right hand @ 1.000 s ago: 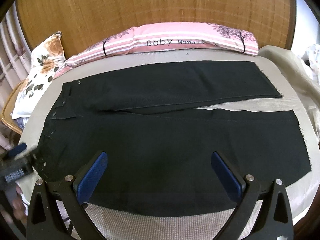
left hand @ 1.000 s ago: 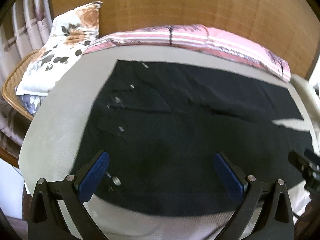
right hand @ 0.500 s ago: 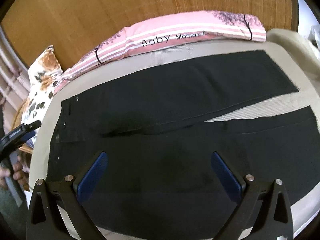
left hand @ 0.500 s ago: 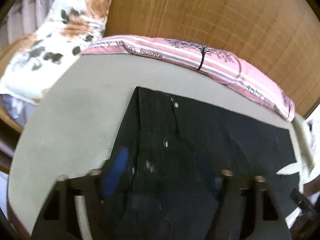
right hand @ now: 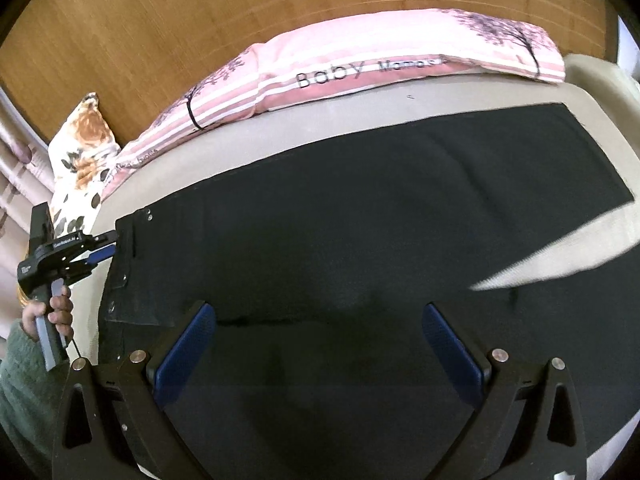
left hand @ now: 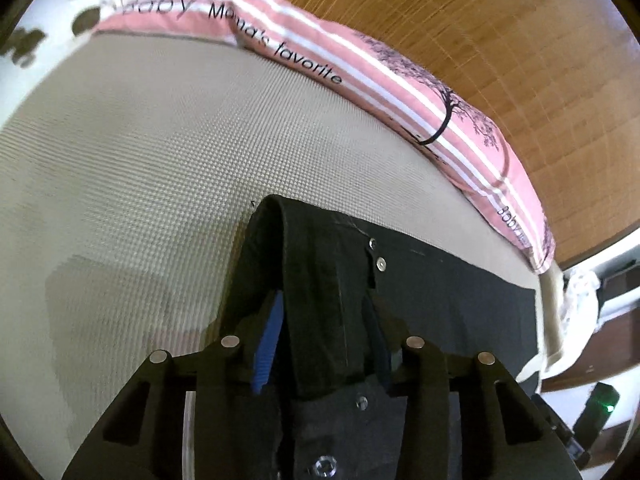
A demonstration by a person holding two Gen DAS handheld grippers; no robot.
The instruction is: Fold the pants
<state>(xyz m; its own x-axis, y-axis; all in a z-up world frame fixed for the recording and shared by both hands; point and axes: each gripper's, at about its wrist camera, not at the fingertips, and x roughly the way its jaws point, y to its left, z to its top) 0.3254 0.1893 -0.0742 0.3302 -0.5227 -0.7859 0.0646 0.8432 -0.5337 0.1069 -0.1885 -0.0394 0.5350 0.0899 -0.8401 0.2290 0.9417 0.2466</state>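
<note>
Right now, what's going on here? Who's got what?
A person is folding black pants spread flat on a beige bed. The left gripper is shut on the waistband edge, near the buttons; the right wrist view shows it pinching the far waist corner. The right gripper hovers open over the near leg, gripping nothing. A pink striped pillow lies along the headboard. No fold made yet.

Soft daylight fills both views, brightest at the right edge beyond the pink striped pillow (left hand: pixel 404 92), where a white strip glares. The black pants (right hand: pixel 360 232) swallow detail, nearly featureless. A soft shadow lies on the beige bed cover (left hand: pixel 160 168) left of the pants. Fisheye bending curves the pillow and wooden headboard (right hand: pixel 200 12); dark vignette rings each frame. The floral pillow (left hand: pixel 60 12) is smeared with motion blur
</note>
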